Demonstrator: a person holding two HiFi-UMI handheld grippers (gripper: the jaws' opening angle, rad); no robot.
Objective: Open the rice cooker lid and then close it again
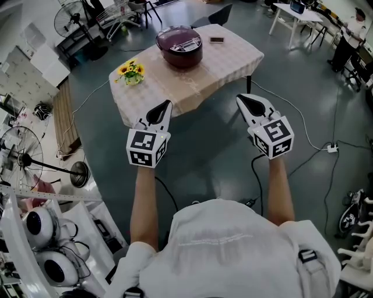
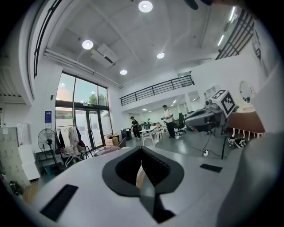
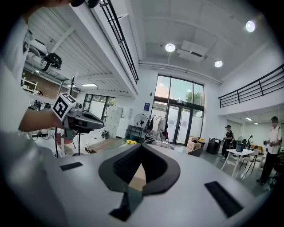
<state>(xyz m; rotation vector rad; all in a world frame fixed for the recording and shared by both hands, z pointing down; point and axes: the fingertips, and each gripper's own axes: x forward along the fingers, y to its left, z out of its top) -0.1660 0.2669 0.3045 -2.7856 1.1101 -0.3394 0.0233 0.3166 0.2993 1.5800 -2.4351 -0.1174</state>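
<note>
The dark red rice cooker [image 1: 179, 45] stands with its lid down on the far part of a table [image 1: 227, 61] covered with a pale checked cloth. My left gripper [image 1: 167, 103] and right gripper [image 1: 239, 99] hang side by side in the air, short of the table's near edge, both pointing at it. Each is shut with nothing between its jaws. In the left gripper view the jaws of the left gripper [image 2: 141, 148] meet at the tip. The right gripper view shows the right gripper [image 3: 141, 146] just as tightly shut, with the cooker's top [image 3: 160, 143] barely peeking over it.
A small vase of yellow flowers [image 1: 131, 73] sits at the table's left end and a small dark object [image 1: 216, 40] lies behind the cooker. Cables run over the grey floor. Standing fans [image 1: 23, 148] are at the left, and white desks [image 1: 294, 17] at the far right.
</note>
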